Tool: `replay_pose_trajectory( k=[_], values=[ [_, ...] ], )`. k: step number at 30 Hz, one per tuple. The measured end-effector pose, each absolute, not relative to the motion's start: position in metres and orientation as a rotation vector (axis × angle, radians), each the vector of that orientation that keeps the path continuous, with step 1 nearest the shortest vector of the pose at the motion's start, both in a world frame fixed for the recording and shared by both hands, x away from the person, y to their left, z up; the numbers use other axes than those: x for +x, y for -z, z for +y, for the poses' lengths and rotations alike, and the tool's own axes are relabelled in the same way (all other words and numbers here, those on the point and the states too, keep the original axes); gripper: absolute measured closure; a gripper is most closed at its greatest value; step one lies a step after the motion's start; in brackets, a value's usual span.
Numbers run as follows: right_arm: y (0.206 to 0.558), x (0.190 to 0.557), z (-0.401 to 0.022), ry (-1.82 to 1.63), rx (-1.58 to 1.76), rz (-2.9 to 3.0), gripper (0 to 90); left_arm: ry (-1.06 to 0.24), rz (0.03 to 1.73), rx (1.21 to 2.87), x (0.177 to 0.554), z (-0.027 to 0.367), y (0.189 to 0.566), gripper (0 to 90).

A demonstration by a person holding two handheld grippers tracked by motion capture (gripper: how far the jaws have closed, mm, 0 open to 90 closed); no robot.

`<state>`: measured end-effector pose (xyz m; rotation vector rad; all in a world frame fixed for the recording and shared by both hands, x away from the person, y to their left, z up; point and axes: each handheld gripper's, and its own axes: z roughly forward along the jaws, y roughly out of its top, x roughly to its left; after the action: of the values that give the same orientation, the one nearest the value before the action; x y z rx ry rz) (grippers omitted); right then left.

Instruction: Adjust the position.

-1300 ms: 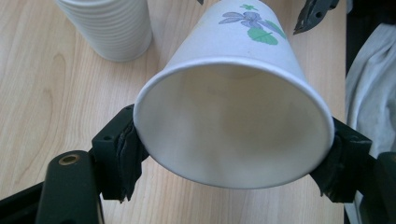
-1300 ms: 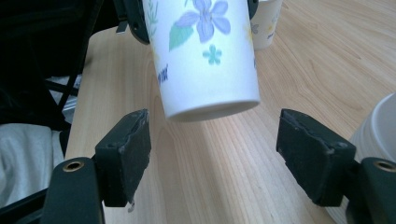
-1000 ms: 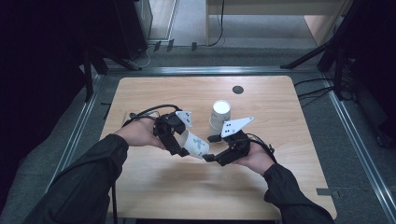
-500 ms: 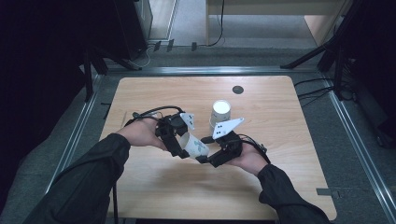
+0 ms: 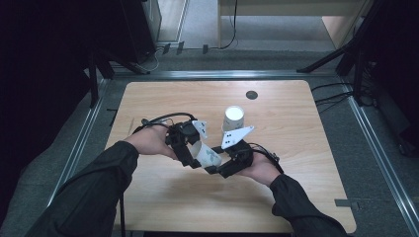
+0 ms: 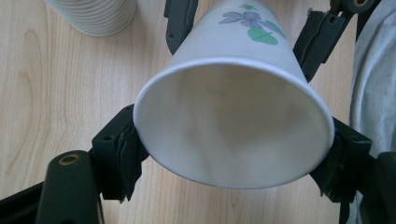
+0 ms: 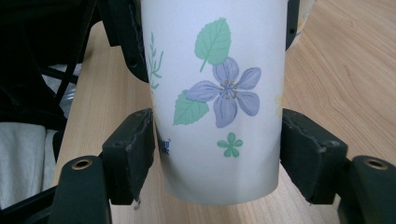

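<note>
A white paper cup [image 5: 207, 155] printed with purple flowers and green leaves lies level above the table, between my two grippers. My left gripper [image 5: 193, 159] is shut on it near the rim, and in the left gripper view the pads [image 6: 125, 154] squeeze the cup [image 6: 233, 135] mouth slightly oval. My right gripper [image 5: 216, 167] comes from the opposite side at the cup's base end. Its jaws have just been closing, and in the right gripper view both pads [image 7: 135, 154] touch the cup [image 7: 217, 102] walls.
A stack of upturned white paper cups [image 5: 233, 117] stands on the wooden table [image 5: 306, 128] just beyond the grippers, also visible as a ribbed stack [image 6: 95, 16] in the left gripper view. A small dark round disc [image 5: 251, 95] sits near the far edge.
The right gripper has moved left to the held cup and its jaws have narrowed onto the base end. The left gripper and cup stayed put.
</note>
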<state>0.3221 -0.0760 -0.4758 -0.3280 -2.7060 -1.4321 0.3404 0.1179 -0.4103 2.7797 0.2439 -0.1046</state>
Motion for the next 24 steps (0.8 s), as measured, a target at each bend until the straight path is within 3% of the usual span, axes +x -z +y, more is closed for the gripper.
replay_pose_trajectory(
  k=[24],
  values=[
    [0.4725,0.3214,-0.0777,1.430,-0.312,-2.739,34.5,0.097,0.267,2.734,0.3411,0.1195,0.4115,18.1]
  ],
)
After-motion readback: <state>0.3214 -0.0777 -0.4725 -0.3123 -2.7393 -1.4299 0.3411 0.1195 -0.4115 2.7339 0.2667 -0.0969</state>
